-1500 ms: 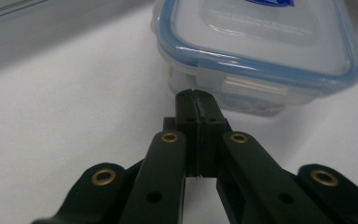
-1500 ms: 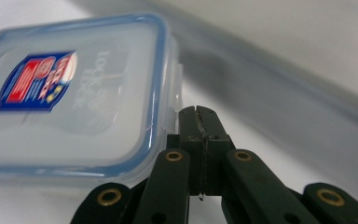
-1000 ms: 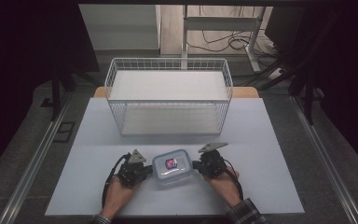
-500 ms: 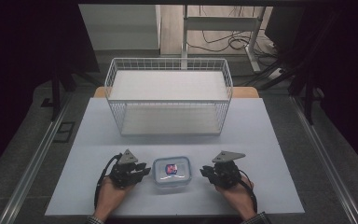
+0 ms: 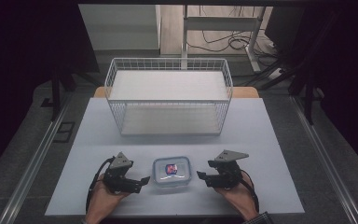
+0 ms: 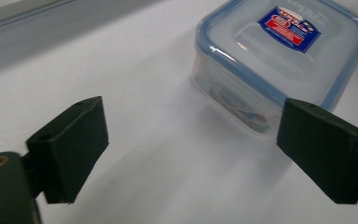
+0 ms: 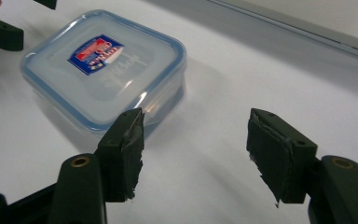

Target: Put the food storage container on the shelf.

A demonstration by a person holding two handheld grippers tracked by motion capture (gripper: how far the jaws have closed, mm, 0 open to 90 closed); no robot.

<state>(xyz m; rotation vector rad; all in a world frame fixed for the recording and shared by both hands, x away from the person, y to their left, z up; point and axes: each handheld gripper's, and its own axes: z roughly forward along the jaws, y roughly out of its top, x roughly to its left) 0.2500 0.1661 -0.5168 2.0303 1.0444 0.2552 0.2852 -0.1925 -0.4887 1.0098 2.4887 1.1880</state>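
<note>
A small clear plastic box (image 5: pixel 171 171) with a blue-rimmed lid and a red and blue label rests on the white table, near its front edge. My left gripper (image 5: pixel 143 181) lies just left of the box, apart from it. Its jaws have just been opening and stand wide with nothing between them (image 6: pixel 186 154); the box (image 6: pixel 279 60) lies ahead to the right. My right gripper (image 5: pixel 200 176) sits just right of the box, also apart. Its jaws have just been opening too, with bare table between them (image 7: pixel 196 149), and the box (image 7: pixel 105 70) lies ahead to the left.
A white wire basket (image 5: pixel 170 95) stands at the back middle of the table, open at the top. The table's front edge (image 5: pixel 168 215) runs close below my hands. Dark floor and metal rails flank the table on both sides.
Both grippers have drawn back from the box's sides, left one leftward and right one rightward, and their jaws have opened. The box has stayed in place.
</note>
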